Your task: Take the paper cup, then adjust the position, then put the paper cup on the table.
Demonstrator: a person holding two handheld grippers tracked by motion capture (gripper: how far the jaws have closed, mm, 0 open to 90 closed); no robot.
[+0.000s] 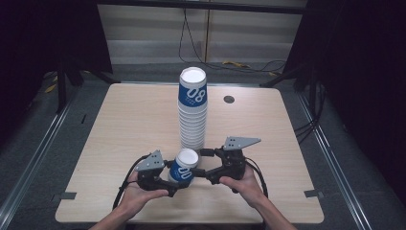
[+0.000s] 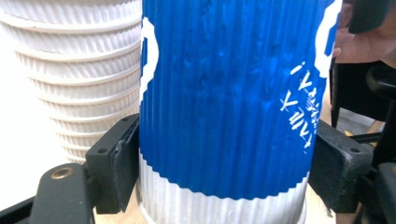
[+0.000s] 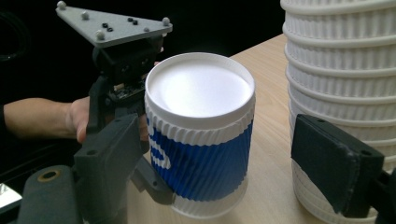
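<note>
The left gripper (image 1: 168,178) is clamped on the single cup (image 1: 184,167), its 2 black jaws pressing the ribbed blue band from opposite sides low on the wall, which keeps the cup upright and steady near the table edge closest to the person. The right gripper (image 1: 205,163) stands spread wide on the cup's other side, one jaw close by the cup and the other toward the tall stack (image 1: 193,108); nothing sits between its pads, so it looks ready to take or steady the cup rather than carry it yet.

Taking the tall stack as the landmark: the single cup stands just in front of its base, slightly to the person's left, near it but apart. Both grippers flank that spot, and the stack itself rises from about the middle of the table (image 1: 119,124), topped by 1 blue-banded cup with its white end up.

The left gripper view shows how the grip sits: the left gripper (image 2: 224,172) has pads flat on the single cup (image 2: 229,102) where the blue meets the white, with the white rims of the tall stack (image 2: 70,79) just behind. The right gripper view shows what that close view cannot: the single cup (image 3: 201,135) rests on the table with its flat white end facing up, and the right gripper (image 3: 224,172) brackets it loosely, its far jaw just in front of the tall stack (image 3: 336,70).
</note>
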